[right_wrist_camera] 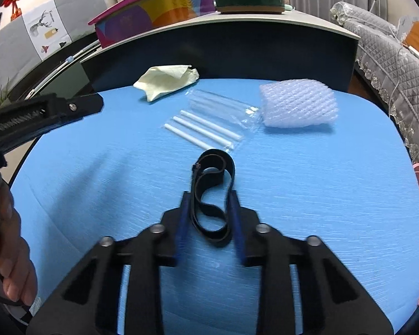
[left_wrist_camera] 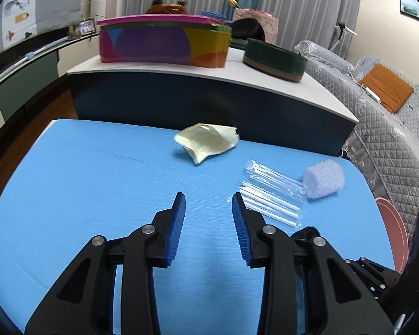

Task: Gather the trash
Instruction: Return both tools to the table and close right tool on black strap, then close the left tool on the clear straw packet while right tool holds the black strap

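Observation:
A black strap loop [right_wrist_camera: 218,164] lies on the blue table [right_wrist_camera: 321,195], and my right gripper [right_wrist_camera: 209,195] is shut on its near end, both blue pads against its sides. Beyond it lie a clear bag of white sticks [right_wrist_camera: 206,128], a white foam net sleeve [right_wrist_camera: 299,106] and a crumpled pale yellow paper [right_wrist_camera: 164,82]. My left gripper [left_wrist_camera: 208,198] hovers open over bare table, nothing between its fingers. From it, the stick bag [left_wrist_camera: 271,201] is just right of the right finger, the foam sleeve [left_wrist_camera: 324,181] further right, the paper [left_wrist_camera: 206,142] ahead.
A pink bin [left_wrist_camera: 391,237] stands off the table's right edge. Behind the table is a dark counter [left_wrist_camera: 209,103] with a colourful box [left_wrist_camera: 164,42] and a green round tin [left_wrist_camera: 273,58]. A quilted grey sofa [left_wrist_camera: 391,128] is at right. A hand [right_wrist_camera: 8,251] holds the left gripper.

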Demonstrator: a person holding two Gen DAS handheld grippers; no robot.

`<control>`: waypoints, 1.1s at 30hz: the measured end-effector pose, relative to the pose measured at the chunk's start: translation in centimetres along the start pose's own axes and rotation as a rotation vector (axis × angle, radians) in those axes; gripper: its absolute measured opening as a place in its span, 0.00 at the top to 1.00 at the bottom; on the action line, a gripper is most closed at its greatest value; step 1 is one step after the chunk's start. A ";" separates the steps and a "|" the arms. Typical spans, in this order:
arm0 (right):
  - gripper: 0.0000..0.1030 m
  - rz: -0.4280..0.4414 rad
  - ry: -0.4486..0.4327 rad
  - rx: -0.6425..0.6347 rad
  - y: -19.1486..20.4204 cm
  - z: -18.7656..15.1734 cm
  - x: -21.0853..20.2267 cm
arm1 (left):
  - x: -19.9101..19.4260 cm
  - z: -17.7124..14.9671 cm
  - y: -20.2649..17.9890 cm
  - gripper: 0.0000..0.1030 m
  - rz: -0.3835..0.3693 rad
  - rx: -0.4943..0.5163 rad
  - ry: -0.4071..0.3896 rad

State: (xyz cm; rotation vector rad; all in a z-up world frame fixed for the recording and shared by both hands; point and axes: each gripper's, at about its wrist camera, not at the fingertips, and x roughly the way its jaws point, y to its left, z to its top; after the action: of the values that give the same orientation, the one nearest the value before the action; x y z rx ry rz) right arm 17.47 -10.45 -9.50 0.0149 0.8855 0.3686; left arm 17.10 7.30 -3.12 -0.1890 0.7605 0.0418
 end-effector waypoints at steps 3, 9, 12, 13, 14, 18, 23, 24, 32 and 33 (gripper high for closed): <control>0.83 -0.019 -0.013 0.025 -1.5 0.1 -0.5 | 0.9 0.0 -0.8 0.66 -0.020 0.002 0.017; 0.83 -0.049 -0.025 0.093 -5.2 0.1 -1.4 | 2.8 0.8 -3.3 0.66 -0.066 -0.015 0.042; 0.83 -0.061 -0.023 0.116 -6.8 -0.1 -1.7 | 4.2 1.3 -4.9 0.64 -0.069 -0.019 0.052; 0.83 -0.063 -0.020 0.124 -7.4 -0.2 -1.8 | 4.6 1.5 -5.3 0.62 -0.068 -0.026 0.056; 0.83 -0.066 -0.018 0.130 -7.8 -0.3 -1.9 | 5.3 1.7 -5.8 0.53 -0.061 -0.039 0.064; 0.83 -0.073 -0.017 0.145 -9.2 -0.7 -2.2 | 7.4 2.1 -7.4 0.32 0.009 -0.080 0.087; 0.83 -0.076 -0.018 0.157 -10.3 -1.0 -2.5 | 10.0 2.0 -8.9 0.30 0.075 -0.110 0.143; 0.83 -0.074 -0.018 0.160 -10.4 -1.0 -2.5 | 10.3 1.9 -9.3 0.30 0.093 -0.103 0.148; 0.83 -0.068 -0.017 0.158 -10.3 -0.9 -2.6 | 10.4 1.6 -9.7 0.78 0.158 -0.036 0.175; 0.83 -0.066 -0.019 0.157 -10.3 -0.9 -2.7 | 10.2 1.6 -9.4 0.86 0.155 -0.038 0.179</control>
State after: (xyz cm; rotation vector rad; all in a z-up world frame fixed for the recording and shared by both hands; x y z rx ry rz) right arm 18.43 -21.06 -9.75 0.1341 0.8923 0.2366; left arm 26.59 -1.97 -7.55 -0.1714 0.9525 0.1888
